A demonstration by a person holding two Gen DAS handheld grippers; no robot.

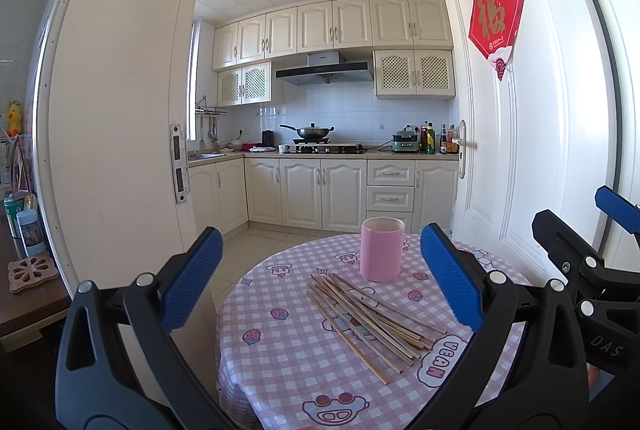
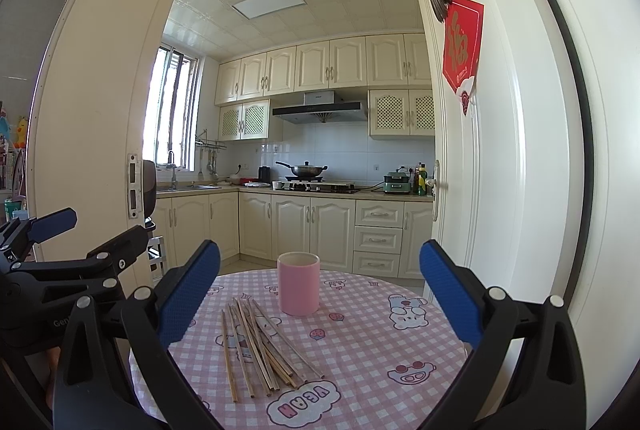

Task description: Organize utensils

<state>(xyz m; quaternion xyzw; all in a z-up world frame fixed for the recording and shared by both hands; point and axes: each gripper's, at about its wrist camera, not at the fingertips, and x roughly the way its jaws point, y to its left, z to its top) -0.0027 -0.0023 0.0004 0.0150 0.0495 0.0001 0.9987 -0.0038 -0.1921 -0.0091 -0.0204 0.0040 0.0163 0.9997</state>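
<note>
A pile of several wooden chopsticks (image 1: pixel 372 318) lies on a round table with a pink checked cloth (image 1: pixel 288 358). A pink cylindrical cup (image 1: pixel 381 249) stands upright just behind the pile. In the right wrist view the chopsticks (image 2: pixel 260 342) lie left of centre and the cup (image 2: pixel 299 283) stands behind them. My left gripper (image 1: pixel 320 278) is open and empty, held above the table's near edge. My right gripper (image 2: pixel 320 298) is open and empty, also above the near edge. Each gripper shows at the side of the other's view.
The table's cloth (image 2: pixel 380 358) has cartoon prints. A white door (image 1: pixel 520 150) stands open at the right. A door frame (image 1: pixel 120 150) is at the left. A brown side table (image 1: pixel 28 294) holds bottles at far left. Kitchen cabinets (image 1: pixel 320 190) lie beyond.
</note>
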